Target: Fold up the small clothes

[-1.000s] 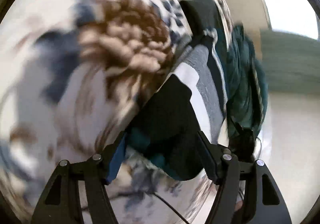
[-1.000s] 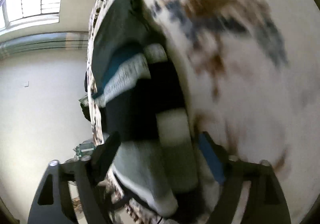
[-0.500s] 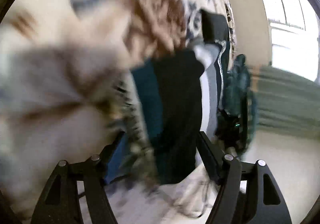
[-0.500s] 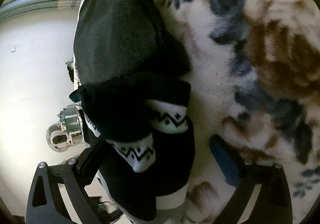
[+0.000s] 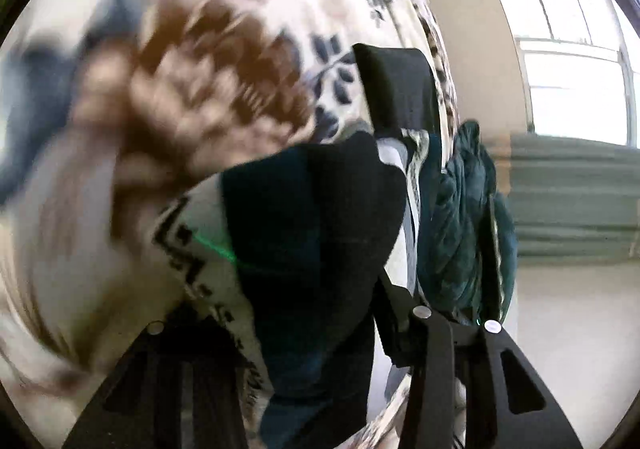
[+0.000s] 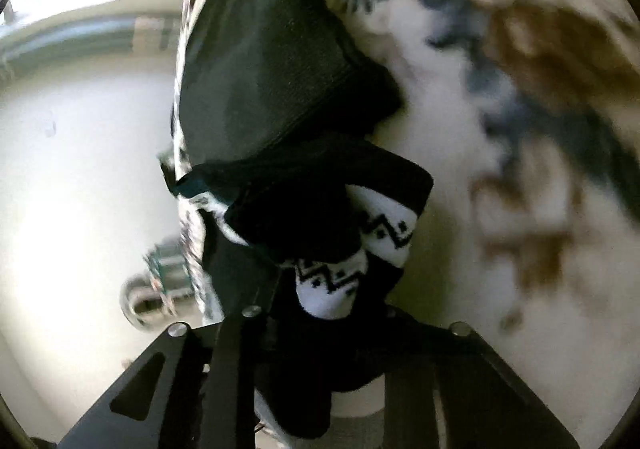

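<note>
A black and teal sock (image 5: 312, 249) with a white zigzag band (image 5: 188, 249) lies bunched at the edge of a flower-patterned blanket (image 5: 200, 89). My left gripper (image 5: 288, 325) has its jaws closing, and the sock fills the gap and touches both fingers. In the right wrist view the same sock (image 6: 304, 217) shows two white zigzag cuffs (image 6: 384, 233). My right gripper (image 6: 324, 313) is closing too, its fingers pinching the bunched cloth just below the cuffs. The fingertips of both grippers are hidden by cloth.
A folded black garment (image 6: 260, 49) lies just beyond the sock, also seen as the black garment (image 5: 396, 89). A teal garment (image 5: 460, 217) hangs at the blanket's edge beside grey-white cloth (image 5: 394, 155). Pale floor (image 6: 80, 169) with a blurred object (image 6: 160, 281) lies past the edge.
Both grippers have narrowed from wide open around the cloth to pinching the sock. The sock's zigzag band has come into the left wrist view. Both views have shifted slightly.
</note>
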